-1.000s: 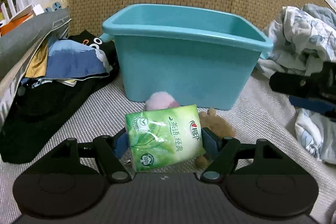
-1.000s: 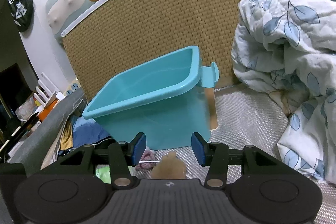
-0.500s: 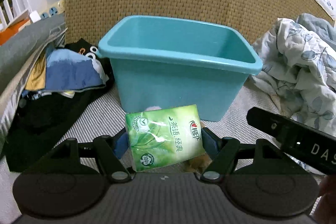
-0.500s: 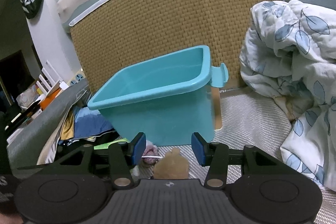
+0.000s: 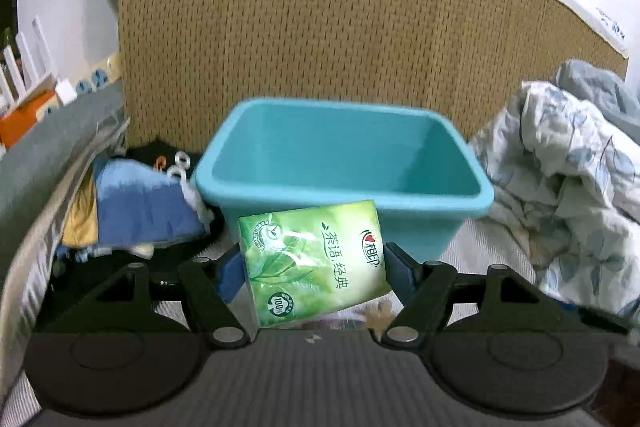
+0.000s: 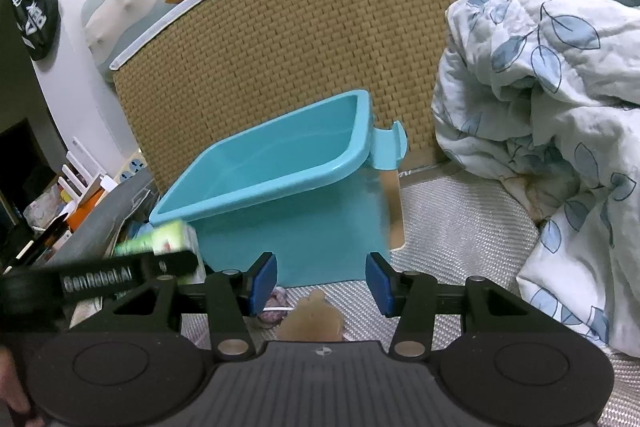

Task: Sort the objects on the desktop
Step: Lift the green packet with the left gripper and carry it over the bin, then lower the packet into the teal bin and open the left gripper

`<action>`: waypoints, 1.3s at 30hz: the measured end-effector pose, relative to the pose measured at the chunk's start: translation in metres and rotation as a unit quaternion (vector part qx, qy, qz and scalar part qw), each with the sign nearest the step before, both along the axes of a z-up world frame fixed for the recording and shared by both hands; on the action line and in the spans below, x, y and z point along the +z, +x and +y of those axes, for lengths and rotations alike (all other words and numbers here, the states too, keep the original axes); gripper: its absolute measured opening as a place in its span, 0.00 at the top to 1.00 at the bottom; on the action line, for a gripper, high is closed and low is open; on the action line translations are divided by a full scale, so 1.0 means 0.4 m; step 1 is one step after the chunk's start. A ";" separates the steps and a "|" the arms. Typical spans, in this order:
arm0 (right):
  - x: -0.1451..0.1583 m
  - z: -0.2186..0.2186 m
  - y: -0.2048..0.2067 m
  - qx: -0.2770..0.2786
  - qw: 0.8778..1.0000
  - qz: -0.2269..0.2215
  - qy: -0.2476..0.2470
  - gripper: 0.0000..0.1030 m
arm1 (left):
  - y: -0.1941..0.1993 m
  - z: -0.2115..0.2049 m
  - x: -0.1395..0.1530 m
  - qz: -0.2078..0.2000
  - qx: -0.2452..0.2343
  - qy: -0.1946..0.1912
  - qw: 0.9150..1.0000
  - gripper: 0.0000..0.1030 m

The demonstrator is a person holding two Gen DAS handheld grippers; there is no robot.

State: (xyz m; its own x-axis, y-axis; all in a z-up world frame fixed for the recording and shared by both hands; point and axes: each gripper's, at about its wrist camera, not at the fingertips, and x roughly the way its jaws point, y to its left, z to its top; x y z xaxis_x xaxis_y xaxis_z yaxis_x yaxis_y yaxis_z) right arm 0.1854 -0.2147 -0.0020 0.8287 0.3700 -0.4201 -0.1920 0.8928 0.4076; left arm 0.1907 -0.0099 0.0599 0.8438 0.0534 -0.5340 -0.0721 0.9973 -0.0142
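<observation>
My left gripper (image 5: 314,269) is shut on a green tissue pack (image 5: 314,261) and holds it raised in front of the near rim of a teal plastic bin (image 5: 340,155). The bin looks empty inside. In the right wrist view the bin (image 6: 288,195) stands ahead on the grey mat, and the tissue pack (image 6: 168,239) shows at its left corner behind the left gripper's body. My right gripper (image 6: 320,283) is open and empty, above a small tan plush (image 6: 314,319) and a pinkish fluffy item (image 6: 274,307) lying before the bin.
A woven headboard (image 5: 320,39) stands behind the bin. A crumpled leaf-print quilt (image 6: 540,131) fills the right side. Folded clothes (image 5: 136,203) and dark items pile up on the left. Plush toys sit on top of the headboard.
My left gripper has risen with the tissue pack, so the bin's inside now shows. The right gripper has pulled back and up a little, still open.
</observation>
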 end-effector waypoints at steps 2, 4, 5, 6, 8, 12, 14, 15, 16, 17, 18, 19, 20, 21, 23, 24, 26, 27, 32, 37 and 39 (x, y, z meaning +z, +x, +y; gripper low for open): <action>0.000 0.002 0.000 0.002 1.000 0.000 0.000 0.48 | 0.009 0.002 0.018 -0.013 -0.001 0.002 1.000 0.28; 0.001 0.004 0.001 0.003 1.000 0.000 -0.001 0.48 | 0.016 0.007 0.038 -0.033 0.000 0.001 0.999 0.28; 0.001 0.004 0.001 0.004 1.000 0.000 0.000 0.48 | 0.022 0.010 0.048 -0.040 0.001 0.000 0.999 0.28; 0.001 0.003 0.002 0.004 1.000 0.000 0.001 0.48 | 0.028 0.013 0.057 -0.045 0.003 0.000 0.999 0.28; 0.000 0.000 0.003 0.003 1.000 0.001 0.003 0.48 | 0.042 0.020 0.074 -0.053 0.004 -0.003 0.999 0.28; -0.003 -0.007 0.006 -0.004 1.000 0.006 0.013 0.48 | 0.069 0.026 0.091 -0.072 0.001 -0.001 0.997 0.28; -0.005 -0.010 0.011 -0.008 1.000 0.011 0.024 0.48 | 0.088 0.027 0.092 -0.075 0.005 0.001 0.997 0.28; -0.006 -0.010 0.014 -0.009 0.999 0.012 0.030 0.48 | 0.100 0.027 0.091 -0.072 0.007 0.001 0.997 0.28; -0.006 -0.009 0.016 -0.009 0.999 0.013 0.034 0.48 | 0.108 0.026 0.091 -0.072 0.007 0.002 0.997 0.28; -0.005 -0.005 0.018 -0.008 0.999 0.014 0.037 0.48 | 0.115 0.025 0.092 -0.072 0.005 0.005 0.997 0.28; -0.005 0.000 0.020 -0.005 0.999 0.013 0.037 0.48 | 0.122 0.023 0.091 -0.071 0.002 0.007 0.997 0.28; -0.004 0.005 0.021 -0.004 0.999 0.013 0.036 0.48 | 0.128 0.021 0.091 -0.070 -0.001 0.008 0.997 0.28; -0.003 0.009 0.021 -0.001 0.999 0.013 0.035 0.48 | 0.135 0.019 0.090 -0.070 -0.004 0.007 0.997 0.28; -0.002 0.013 0.022 0.001 0.999 0.012 0.035 0.48 | 0.142 0.018 0.089 -0.069 -0.006 0.005 0.998 0.28; 0.001 0.018 0.021 0.004 0.999 0.011 0.035 0.48 | 0.161 0.022 0.085 -0.063 -0.006 -0.005 0.998 0.28; 0.003 0.018 0.021 0.005 0.999 0.010 0.035 0.48 | 0.170 0.024 0.083 -0.060 -0.004 -0.011 0.998 0.28; 0.006 0.019 0.020 0.006 0.999 0.008 0.036 0.48 | 0.191 0.030 0.075 -0.052 0.001 -0.018 0.998 0.28; 0.007 0.019 0.020 0.005 0.999 0.008 0.035 0.48 | 0.202 0.032 0.071 -0.048 0.004 -0.020 0.999 0.28; 0.008 0.014 0.022 -0.002 0.999 0.010 0.032 0.48 | 0.246 0.035 0.046 -0.029 0.007 -0.024 0.999 0.28; 0.009 0.011 0.023 -0.005 1.000 0.011 0.024 0.48 | 0.295 0.037 0.018 0.002 -0.002 -0.010 1.000 0.28; 0.008 0.011 0.024 -0.004 1.000 0.014 0.024 0.48 | 0.310 0.037 0.009 0.013 -0.002 -0.004 1.000 0.28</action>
